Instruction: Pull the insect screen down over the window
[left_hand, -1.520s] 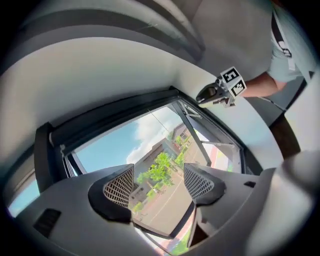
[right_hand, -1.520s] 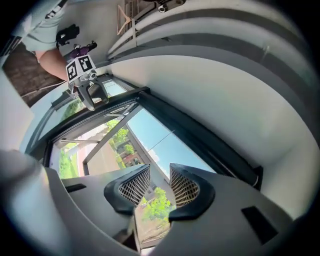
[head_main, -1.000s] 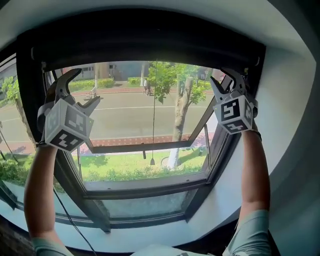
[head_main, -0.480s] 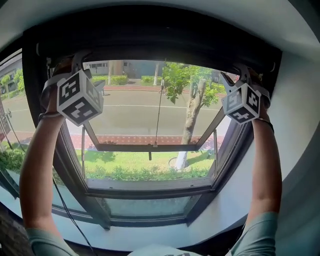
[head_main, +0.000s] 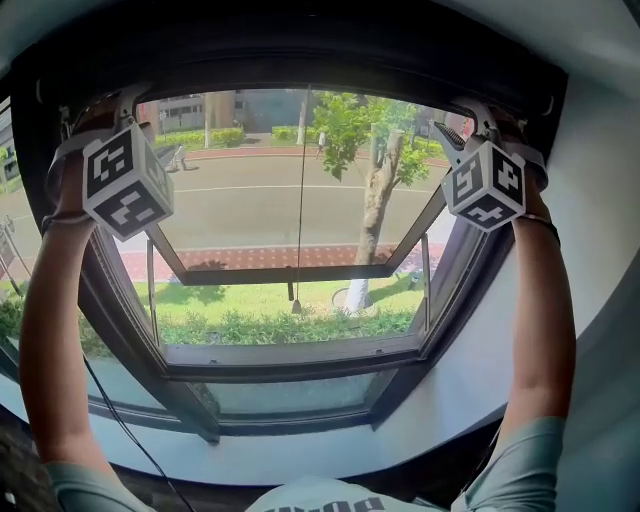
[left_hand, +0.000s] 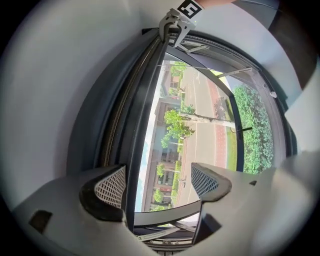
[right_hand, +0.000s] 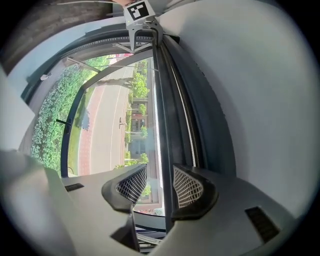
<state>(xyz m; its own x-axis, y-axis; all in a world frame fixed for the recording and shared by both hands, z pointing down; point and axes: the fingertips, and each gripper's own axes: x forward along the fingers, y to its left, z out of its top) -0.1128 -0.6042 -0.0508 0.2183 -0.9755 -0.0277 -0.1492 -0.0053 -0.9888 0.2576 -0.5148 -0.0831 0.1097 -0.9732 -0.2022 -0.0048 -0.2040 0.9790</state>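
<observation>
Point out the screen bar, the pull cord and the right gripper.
Screen bar (right_hand: 165, 100): right gripper view, midway along its dark length.
Pull cord (head_main: 301, 200): head view, mid-span of the thin line.
Right gripper (right_hand: 160, 184): right gripper view, between its fingertips.

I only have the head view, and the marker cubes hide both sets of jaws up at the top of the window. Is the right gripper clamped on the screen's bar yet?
Observer: Not clamped. In the right gripper view, the right gripper straddles the screen bar, and a gap shows beside one of its pads.
Operator: And the left one?
Observer: The left gripper is wide open. The bar runs close by one pad, and the other stands well clear of it.
</observation>
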